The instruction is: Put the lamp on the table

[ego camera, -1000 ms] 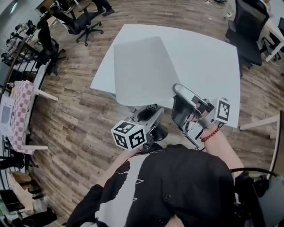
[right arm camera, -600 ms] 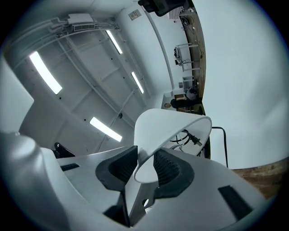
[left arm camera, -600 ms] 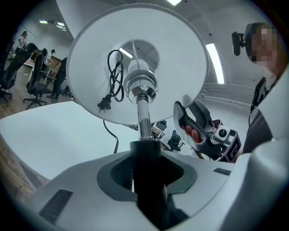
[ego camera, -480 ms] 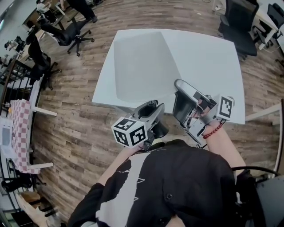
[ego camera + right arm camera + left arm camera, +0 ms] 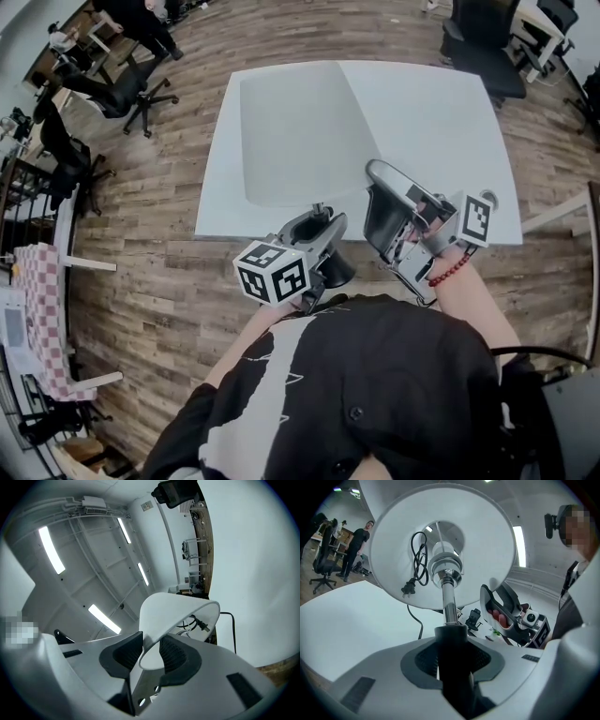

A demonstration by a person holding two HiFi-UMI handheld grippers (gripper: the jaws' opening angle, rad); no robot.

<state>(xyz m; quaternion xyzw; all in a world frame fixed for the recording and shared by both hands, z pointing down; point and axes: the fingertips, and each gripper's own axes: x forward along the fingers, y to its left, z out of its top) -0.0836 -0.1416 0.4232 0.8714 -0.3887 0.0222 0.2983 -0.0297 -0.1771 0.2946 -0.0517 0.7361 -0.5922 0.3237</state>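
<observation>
At the near edge of the white table (image 5: 441, 122) the lamp (image 5: 295, 131) hangs unsupported, the left gripper (image 5: 451, 660) clamped on its dark stem and the right gripper (image 5: 150, 656) pinching the shade's rim: the carry is under way, and next it likely needs moving forward, righting and lowering onto its base.

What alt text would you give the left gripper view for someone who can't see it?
The left gripper clamps the dark stem of a lamp, seen from below: a chrome pole rises into a white shade with a bundled black cord inside. A white table and the right gripper lie behind.
</observation>
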